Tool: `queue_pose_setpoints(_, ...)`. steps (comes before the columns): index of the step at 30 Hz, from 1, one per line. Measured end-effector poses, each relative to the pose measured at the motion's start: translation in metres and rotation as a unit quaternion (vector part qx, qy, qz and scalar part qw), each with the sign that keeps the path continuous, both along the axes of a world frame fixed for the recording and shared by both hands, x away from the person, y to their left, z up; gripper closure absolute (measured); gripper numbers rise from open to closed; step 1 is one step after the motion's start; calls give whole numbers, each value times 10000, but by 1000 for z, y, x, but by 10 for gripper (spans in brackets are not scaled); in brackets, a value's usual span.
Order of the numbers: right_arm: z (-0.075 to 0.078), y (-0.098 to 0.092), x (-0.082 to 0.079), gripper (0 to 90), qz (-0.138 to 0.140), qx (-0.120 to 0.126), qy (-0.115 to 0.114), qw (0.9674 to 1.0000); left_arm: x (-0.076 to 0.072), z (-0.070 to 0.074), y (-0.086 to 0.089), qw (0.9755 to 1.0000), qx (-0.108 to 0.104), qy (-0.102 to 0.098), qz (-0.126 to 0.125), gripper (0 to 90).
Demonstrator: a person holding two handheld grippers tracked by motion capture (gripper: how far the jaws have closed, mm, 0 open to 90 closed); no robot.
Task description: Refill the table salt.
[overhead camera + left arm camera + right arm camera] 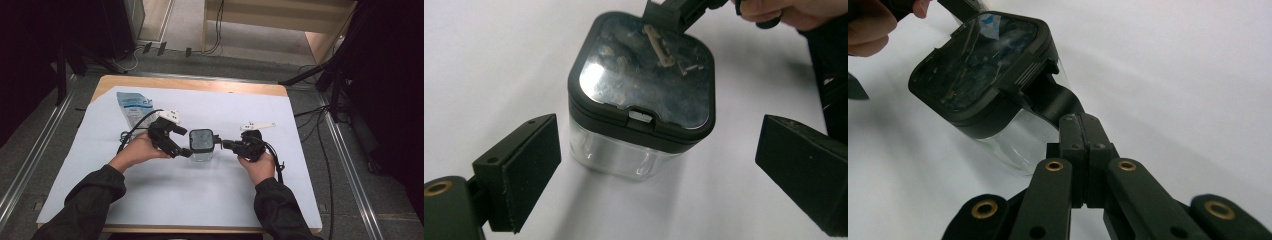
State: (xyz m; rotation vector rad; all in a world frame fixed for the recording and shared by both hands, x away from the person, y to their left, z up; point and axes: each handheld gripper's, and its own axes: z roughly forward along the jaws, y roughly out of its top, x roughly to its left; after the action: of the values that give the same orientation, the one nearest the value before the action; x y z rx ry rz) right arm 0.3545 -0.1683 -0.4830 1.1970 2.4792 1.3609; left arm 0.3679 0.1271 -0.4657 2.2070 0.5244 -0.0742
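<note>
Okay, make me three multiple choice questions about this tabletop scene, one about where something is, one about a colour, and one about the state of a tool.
1. Where does the pale blue pouch lie?
A. At the table's far left, beyond the left tool
B. Inside the container
C. Under the right forearm

2. What colour is the container's lid frame?
A. Red
B. Black
C. Yellow

3. How does the left tool stand relative to the clear container?
A. Jaws wide apart, touching nothing
B. Clamped on the lid
C. Shut on the pouch

Answers: 1 A, the high view shows it flat on the white sheet, back left. 2 B, dark rim around a see-through panel. 3 A, the left gripper view shows both pads clear of the container.
</note>
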Motion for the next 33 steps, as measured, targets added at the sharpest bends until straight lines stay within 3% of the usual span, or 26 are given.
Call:
queue_pose_setpoints(2, -1, -1, 2, 900, -9, 52, 42, 10000, 1, -4, -5, 9999, -9, 79, -128, 40)
queue_pose_setpoints(5, -2, -1, 2, 900, -8, 42, 45, 10000, 2, -7, -8, 9999, 38, 56, -105, 39)
queue_pose_setpoints(13, -3, 0, 5, 900, -50, 105, 44, 9999, 6, -16, -11, 9994, 88, -314, -86, 77)
queue_pose_setpoints(26, -5, 2, 6, 900, -109, 23, 21, 9999, 13, -21, -11, 9996, -116, -136, -195, 122)
queue_pose_setpoints(33, -5, 2, 6, 900, -128, -3, -2, 9999, 9, -17, -13, 9992, -2, -351, -169, 147)
